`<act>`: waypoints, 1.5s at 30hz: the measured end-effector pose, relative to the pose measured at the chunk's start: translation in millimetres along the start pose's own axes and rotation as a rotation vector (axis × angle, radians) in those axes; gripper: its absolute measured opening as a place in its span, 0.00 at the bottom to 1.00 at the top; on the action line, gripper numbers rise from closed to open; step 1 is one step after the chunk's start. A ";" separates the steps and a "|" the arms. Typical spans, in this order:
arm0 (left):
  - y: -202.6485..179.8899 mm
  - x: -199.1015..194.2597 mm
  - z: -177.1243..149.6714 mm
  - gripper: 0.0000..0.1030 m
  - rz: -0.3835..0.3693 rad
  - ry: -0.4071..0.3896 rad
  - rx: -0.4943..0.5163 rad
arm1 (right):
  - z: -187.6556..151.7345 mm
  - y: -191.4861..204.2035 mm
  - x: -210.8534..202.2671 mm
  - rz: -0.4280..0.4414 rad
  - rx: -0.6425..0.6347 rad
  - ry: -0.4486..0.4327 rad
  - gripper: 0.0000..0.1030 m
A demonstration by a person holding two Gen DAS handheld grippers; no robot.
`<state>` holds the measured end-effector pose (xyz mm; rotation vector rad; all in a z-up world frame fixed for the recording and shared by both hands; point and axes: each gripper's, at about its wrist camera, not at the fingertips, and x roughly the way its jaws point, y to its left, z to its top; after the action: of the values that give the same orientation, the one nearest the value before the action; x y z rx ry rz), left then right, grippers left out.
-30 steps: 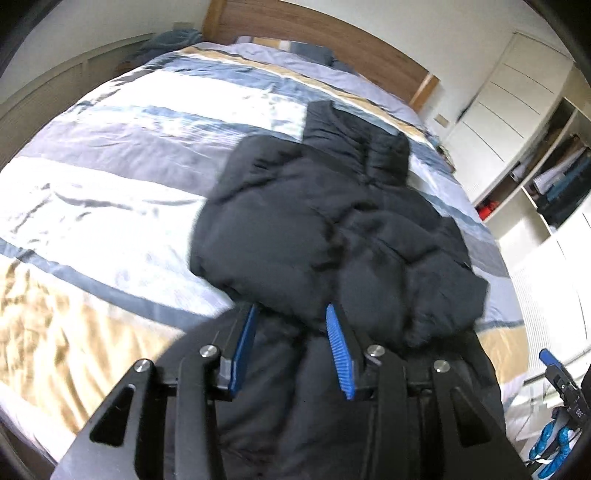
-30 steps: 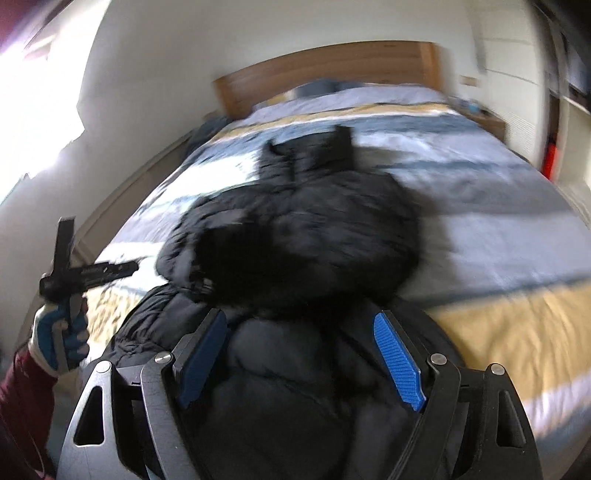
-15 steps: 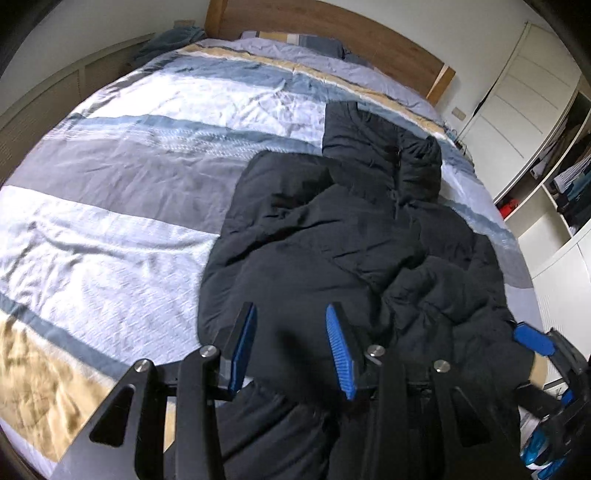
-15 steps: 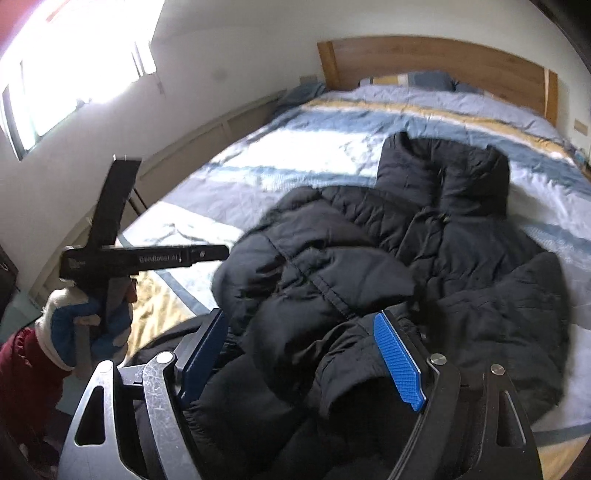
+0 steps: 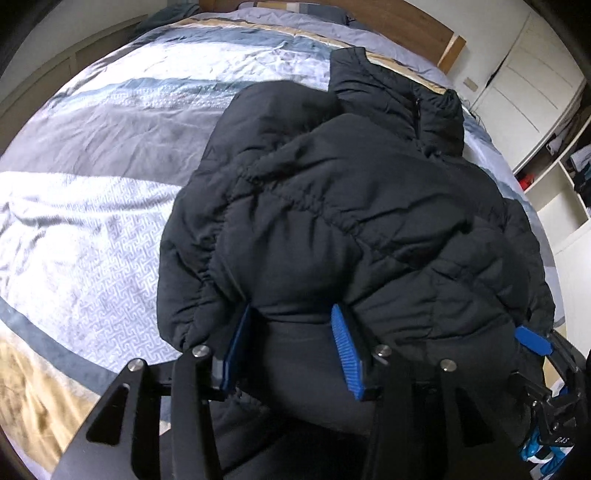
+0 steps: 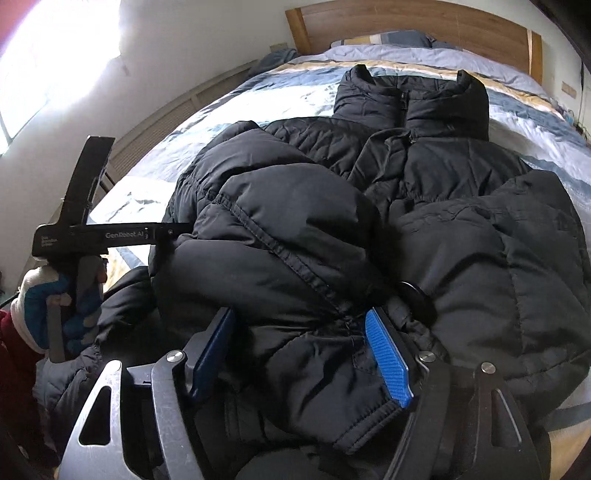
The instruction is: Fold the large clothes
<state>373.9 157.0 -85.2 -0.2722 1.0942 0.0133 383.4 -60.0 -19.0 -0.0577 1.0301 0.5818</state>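
On the striped bed [image 5: 92, 206], the black jacket's [image 5: 351, 206] near hem is straddled by the left gripper [image 5: 291, 350] and right gripper [image 6: 303, 354], jaws apart, left just opening, right just closing, apparently unclamped, seemingly for a fold.

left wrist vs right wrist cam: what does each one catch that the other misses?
Left wrist only: the white wardrobe and open shelves beside the bed, plus one blue finger of the right gripper at the frame edge.
Right wrist only: the bright window, and a gloved hand holding the left gripper's black body.
Both: the black puffer jacket bunched on the striped bedspread, the wooden headboard, and jacket fabric bulging between each camera's own blue pads.
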 end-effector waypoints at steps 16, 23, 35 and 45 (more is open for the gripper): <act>-64.1 -6.5 -15.1 0.43 0.010 -0.012 0.053 | -13.4 -21.6 -11.5 -0.041 0.026 -0.003 0.70; -75.9 -38.2 -20.5 0.43 0.037 -0.049 0.072 | -18.3 -22.0 -21.4 -0.073 0.031 0.010 0.70; -90.9 -122.7 -37.2 0.45 0.032 -0.112 0.103 | -52.3 -23.6 -99.7 -0.080 0.103 -0.111 0.74; -67.6 -159.3 -34.9 0.54 0.062 -0.144 0.091 | -76.8 -47.2 -147.8 -0.145 0.167 -0.163 0.76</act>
<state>279.5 103.5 54.1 -0.1528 0.9572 0.0376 289.5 -187.2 51.4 0.0612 0.9040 0.3606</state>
